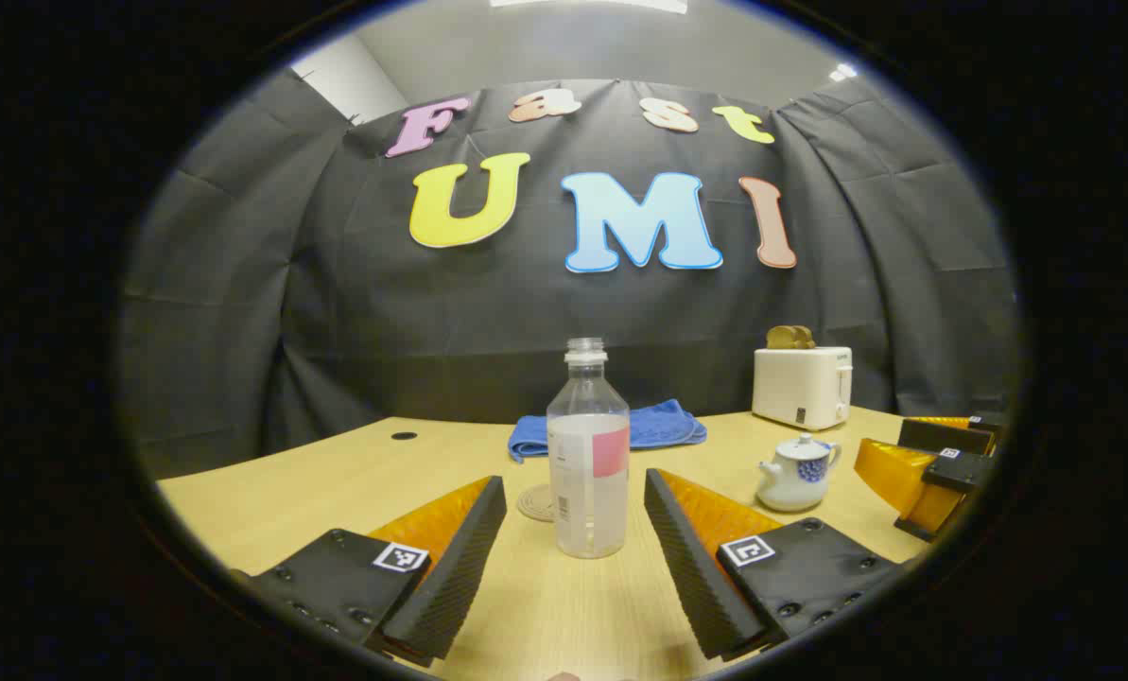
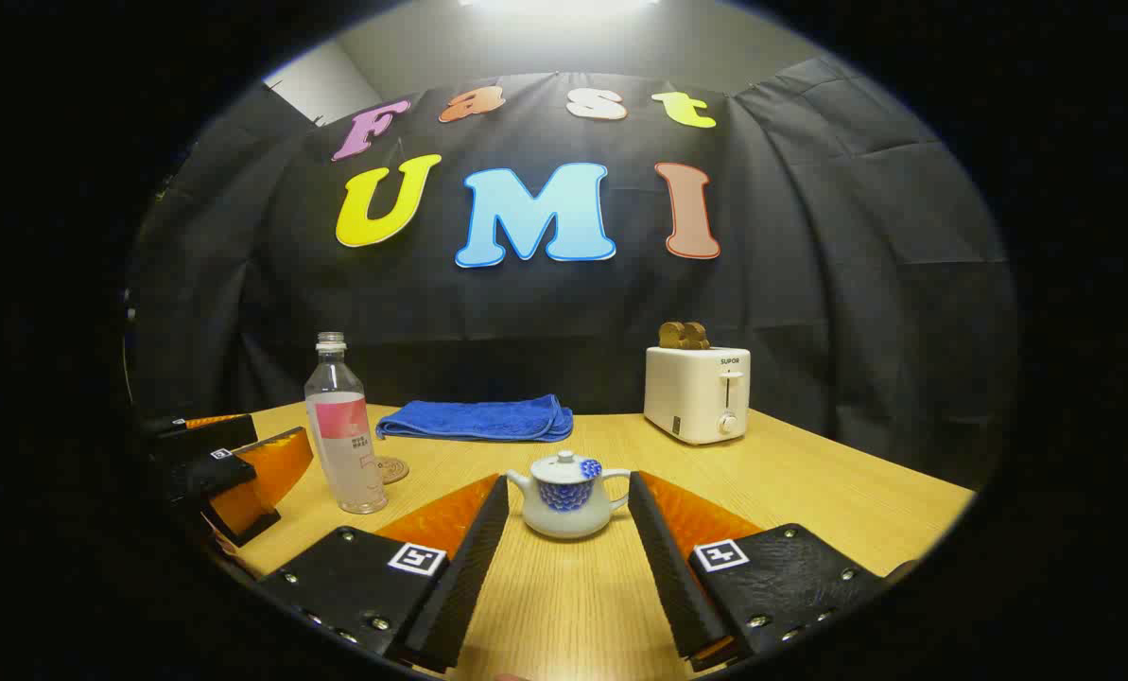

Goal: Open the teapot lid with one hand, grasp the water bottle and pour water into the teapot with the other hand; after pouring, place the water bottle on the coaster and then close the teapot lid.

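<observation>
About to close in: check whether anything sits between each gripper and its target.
Nothing visible does. The water bottle stands on bare table ahead of the open left gripper; the teapot sits, lid on, ahead of the open right gripper.

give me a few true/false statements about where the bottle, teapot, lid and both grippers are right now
1. The teapot lid is on the teapot. True.
2. The left gripper is shut on the water bottle. False: its jaws stand open on either side of the bottle, not touching it.
3. The water bottle has no cap. True.
4. The bottle stands on the coaster. False: it stands on the table, with the coaster behind it.
5. The right gripper holds the lid. False: it is open, with the teapot ahead between its fingers.
</observation>
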The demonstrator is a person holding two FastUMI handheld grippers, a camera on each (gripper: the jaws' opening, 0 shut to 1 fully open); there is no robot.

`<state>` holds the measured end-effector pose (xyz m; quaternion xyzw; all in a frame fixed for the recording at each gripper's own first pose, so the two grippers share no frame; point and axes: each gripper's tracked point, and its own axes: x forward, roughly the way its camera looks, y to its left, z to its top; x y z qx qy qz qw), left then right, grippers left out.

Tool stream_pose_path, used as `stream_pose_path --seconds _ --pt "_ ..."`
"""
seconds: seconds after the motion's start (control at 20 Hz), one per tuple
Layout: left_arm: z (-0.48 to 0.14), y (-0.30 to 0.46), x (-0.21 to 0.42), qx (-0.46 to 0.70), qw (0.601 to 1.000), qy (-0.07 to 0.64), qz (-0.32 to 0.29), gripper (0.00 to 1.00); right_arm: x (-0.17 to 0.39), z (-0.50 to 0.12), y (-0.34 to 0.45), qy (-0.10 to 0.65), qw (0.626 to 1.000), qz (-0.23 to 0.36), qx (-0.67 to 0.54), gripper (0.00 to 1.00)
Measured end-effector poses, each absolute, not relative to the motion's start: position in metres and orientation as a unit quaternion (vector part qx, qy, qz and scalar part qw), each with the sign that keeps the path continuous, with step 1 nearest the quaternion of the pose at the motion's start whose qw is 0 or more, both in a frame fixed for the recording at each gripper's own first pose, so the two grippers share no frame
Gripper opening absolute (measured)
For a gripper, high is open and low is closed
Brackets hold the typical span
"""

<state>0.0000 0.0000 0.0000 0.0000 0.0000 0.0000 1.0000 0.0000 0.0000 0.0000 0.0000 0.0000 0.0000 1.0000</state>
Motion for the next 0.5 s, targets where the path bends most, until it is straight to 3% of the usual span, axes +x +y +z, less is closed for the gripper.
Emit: stream_pose_path --seconds 0.5 --pt "0.0004 -0.0003 -0.0003 0.0 1.0 0.0 -0.001 1.0 0.0034 -0.0003 -0.0016 0.0 1.0 -0.006 0.001 0.8"
